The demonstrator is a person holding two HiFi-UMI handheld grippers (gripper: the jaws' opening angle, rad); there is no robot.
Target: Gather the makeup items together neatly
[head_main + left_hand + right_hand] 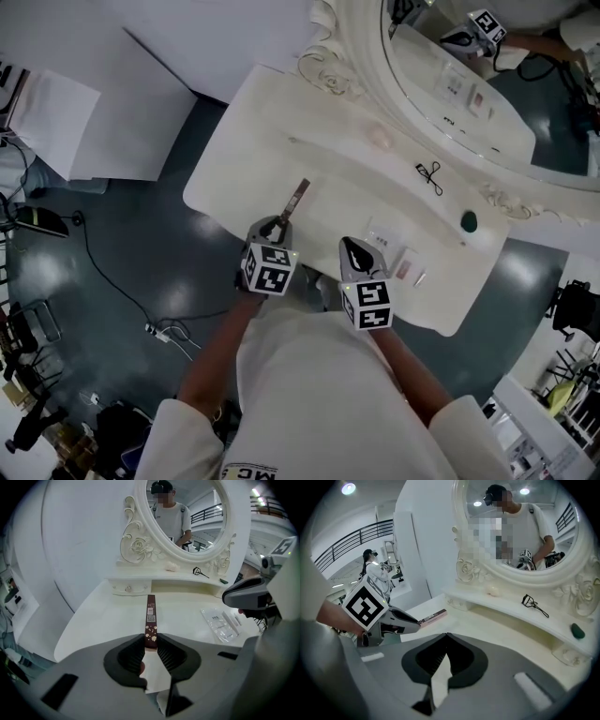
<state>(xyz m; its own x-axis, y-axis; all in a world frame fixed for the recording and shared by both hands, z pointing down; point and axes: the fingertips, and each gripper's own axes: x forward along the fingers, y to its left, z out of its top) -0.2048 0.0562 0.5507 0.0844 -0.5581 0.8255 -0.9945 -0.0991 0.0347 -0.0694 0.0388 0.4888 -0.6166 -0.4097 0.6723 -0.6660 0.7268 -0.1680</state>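
My left gripper (280, 225) is shut on the near end of a slim dark brown makeup box (297, 199), which sticks out forward over the white vanity table (234, 159). In the left gripper view the box (151, 616) runs straight ahead from between the pads (151, 643). My right gripper (352, 247) is beside it on the right, shut with nothing between its jaws (446, 637). Just ahead of it on the table lie a clear packet (384, 238), a pink item (403, 269) and a small white stick (419, 277).
On the raised shelf under the oval mirror (487, 84) lie a pale sponge (379, 137), a black eyelash curler (429, 175) and a dark green item (469, 221). The table's front edge is close to the person's body. A cable (112, 281) trails on the floor at left.
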